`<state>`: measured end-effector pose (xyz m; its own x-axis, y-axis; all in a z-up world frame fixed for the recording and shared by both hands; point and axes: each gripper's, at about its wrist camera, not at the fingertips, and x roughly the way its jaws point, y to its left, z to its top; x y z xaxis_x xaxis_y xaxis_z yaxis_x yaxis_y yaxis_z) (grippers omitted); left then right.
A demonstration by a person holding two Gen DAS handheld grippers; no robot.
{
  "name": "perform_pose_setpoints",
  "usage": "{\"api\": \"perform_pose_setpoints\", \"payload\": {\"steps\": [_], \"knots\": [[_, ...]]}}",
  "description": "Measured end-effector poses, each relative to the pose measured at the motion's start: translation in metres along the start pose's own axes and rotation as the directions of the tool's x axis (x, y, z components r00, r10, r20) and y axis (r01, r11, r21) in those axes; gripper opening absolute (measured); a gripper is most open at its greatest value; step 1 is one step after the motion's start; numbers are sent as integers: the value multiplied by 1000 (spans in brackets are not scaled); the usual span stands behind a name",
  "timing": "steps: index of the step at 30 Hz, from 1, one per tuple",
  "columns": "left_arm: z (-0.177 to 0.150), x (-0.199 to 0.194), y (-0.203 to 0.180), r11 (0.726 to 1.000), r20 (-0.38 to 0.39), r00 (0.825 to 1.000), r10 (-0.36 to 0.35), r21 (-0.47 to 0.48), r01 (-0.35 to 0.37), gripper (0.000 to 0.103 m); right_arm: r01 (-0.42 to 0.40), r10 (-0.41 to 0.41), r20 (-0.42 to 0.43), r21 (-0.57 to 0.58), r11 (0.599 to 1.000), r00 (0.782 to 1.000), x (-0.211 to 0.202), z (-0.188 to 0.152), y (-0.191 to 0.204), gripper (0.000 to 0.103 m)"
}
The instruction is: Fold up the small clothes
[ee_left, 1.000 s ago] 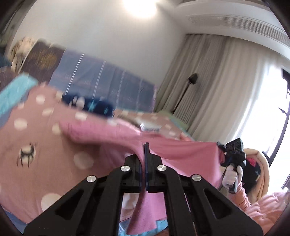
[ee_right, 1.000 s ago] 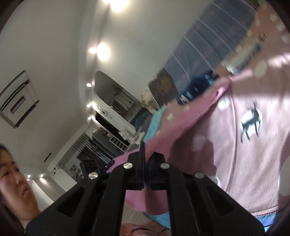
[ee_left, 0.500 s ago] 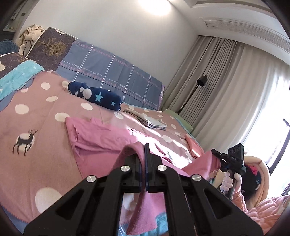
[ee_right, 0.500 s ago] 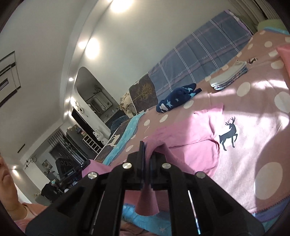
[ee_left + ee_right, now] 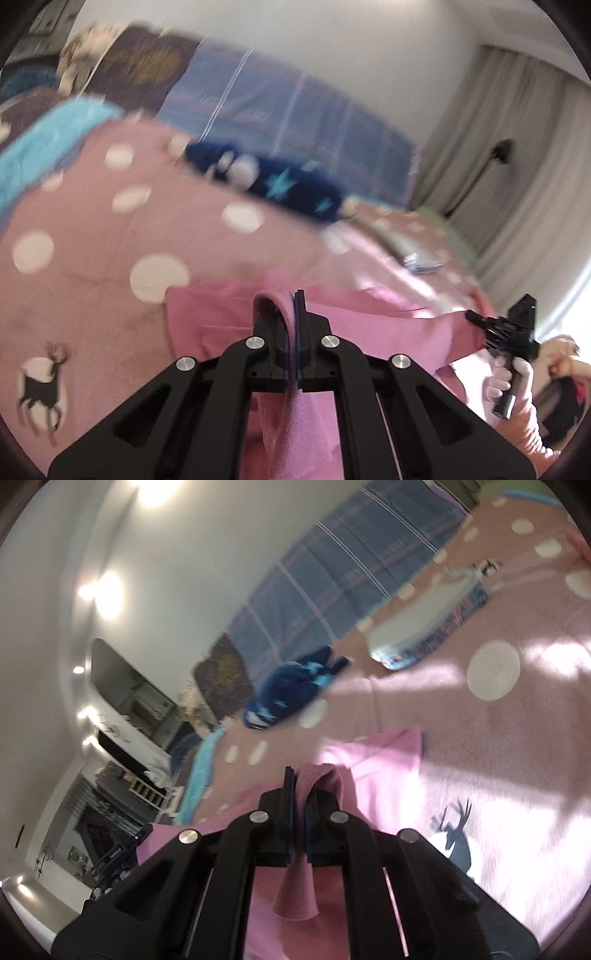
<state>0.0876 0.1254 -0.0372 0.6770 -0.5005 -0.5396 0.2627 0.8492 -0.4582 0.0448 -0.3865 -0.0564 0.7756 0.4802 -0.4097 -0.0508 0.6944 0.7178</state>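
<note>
A small pink garment point(image 5: 369, 325) lies stretched on the pink dotted bedspread point(image 5: 92, 258). My left gripper point(image 5: 293, 306) is shut on one corner of it, and the cloth hangs down between the fingers. My right gripper point(image 5: 300, 786) is shut on the other corner of the pink garment point(image 5: 384, 771). The right gripper also shows in the left wrist view point(image 5: 476, 321), at the far right, pulling the cloth taut. Both views are blurred by motion.
A dark blue star-patterned garment point(image 5: 284, 184) lies further back on the bed, also in the right wrist view point(image 5: 291, 686). A stack of folded clothes point(image 5: 424, 631) sits beyond it. A blue plaid headboard cushion point(image 5: 288, 103) stands behind. Curtains point(image 5: 517, 166) hang on the right.
Both grippers have swung down and forward with the pink garment, which now lies lower and nearer the bedspread. Both stay shut on it.
</note>
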Motion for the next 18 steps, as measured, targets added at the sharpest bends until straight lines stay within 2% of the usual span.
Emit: {"api": "perform_pose_setpoints", "payload": {"steps": [3, 5, 9, 11, 13, 18], "knots": [[-13, 37, 26, 995, -89, 994, 59, -74, -66, 2, 78, -76, -68, 26, 997, 995, 36, -1, -24, 7], [-21, 44, 31, 994, -105, 993, 45, -93, -55, 2, 73, -69, -89, 43, 996, 994, 45, -5, -32, 7], [-22, 25, 25, 998, -89, 996, 33, -59, -38, 5, 57, -57, -112, 2, 998, 992, 41, -8, -33, 10], [-25, 11, 22, 999, -83, 996, 28, -39, -31, 16, 57, -59, -119, -22, 998, 991, 34, -9, -30, 19], [-29, 0, 19, 1000, -82, 996, 21, -21, -23, 19, 56, -62, -126, -49, 997, 990, 25, -12, -23, 23], [-54, -11, 8, 1000, -147, 989, 22, 24, -19, 19, 74, -93, -168, -111, 991, 981, 14, -25, -12, 23]]}}
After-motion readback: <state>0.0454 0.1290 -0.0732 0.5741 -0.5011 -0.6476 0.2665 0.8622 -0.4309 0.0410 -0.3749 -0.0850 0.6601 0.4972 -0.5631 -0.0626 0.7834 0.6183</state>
